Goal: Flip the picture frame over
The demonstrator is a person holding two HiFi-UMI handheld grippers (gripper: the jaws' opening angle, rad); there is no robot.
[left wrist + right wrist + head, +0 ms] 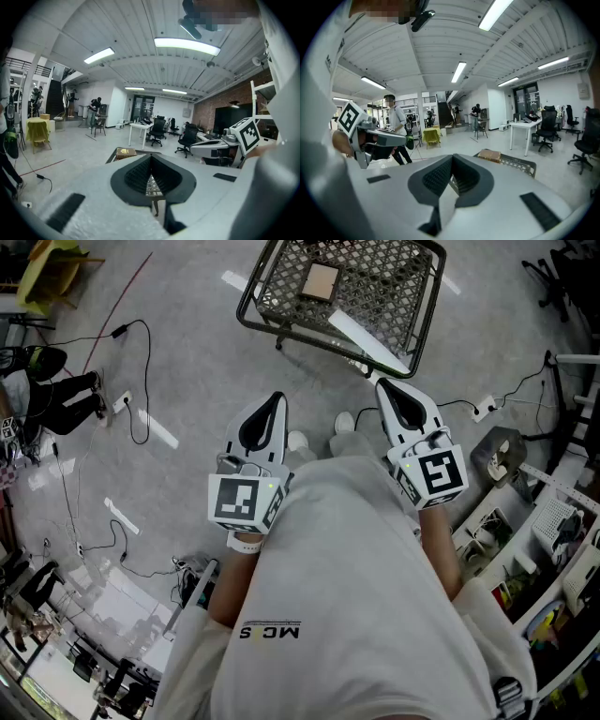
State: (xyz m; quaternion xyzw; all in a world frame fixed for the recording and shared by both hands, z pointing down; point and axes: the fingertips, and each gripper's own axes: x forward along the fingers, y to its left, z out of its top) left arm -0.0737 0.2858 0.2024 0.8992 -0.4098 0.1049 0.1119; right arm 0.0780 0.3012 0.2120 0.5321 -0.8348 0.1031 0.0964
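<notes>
The picture frame (321,281) is a small brown rectangle lying flat on a black wire-mesh table (394,306) ahead of me. It also shows beyond the jaws in the left gripper view (125,152) and the right gripper view (489,155). My left gripper (277,397) and right gripper (381,383) are held close to my body, short of the table and above the floor. Both point toward the table. Each gripper's jaws meet at the tips with nothing between them (151,155) (452,155).
A white strip (367,339) lies on the mesh near its front edge. Cables (141,381) and a power strip (120,403) run over the grey floor at left. Cluttered shelves (553,549) stand at right. A person (393,126) stands behind the other gripper; desks and office chairs (157,129) are farther off.
</notes>
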